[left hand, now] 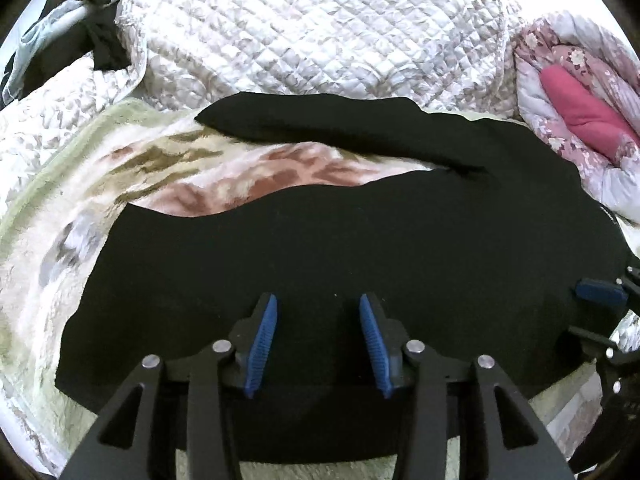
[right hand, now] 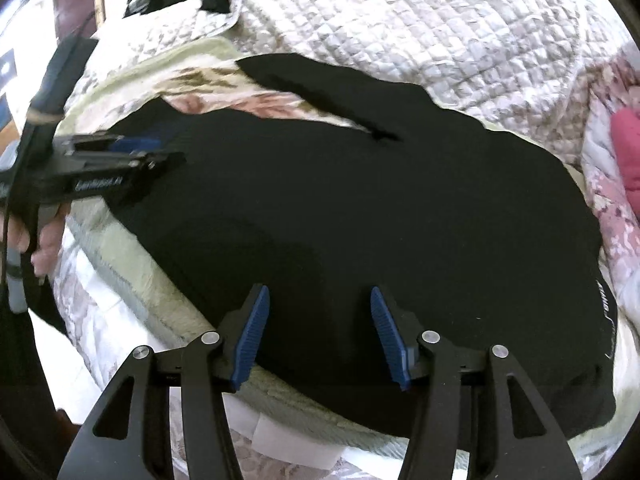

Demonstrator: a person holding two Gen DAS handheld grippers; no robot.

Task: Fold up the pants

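Black fabric pants (left hand: 320,248) spread flat on your bed's fuzzy green-and-pink floral blanket (left hand: 132,168).
Your left gripper (left hand: 318,320) and right gripper (right hand: 318,312) hover over the near cloth, blue-padded fingers (left hand: 262,344) parted, grasping nothing (one pant leg angles away toward the white quilt (left hand: 320,28)).
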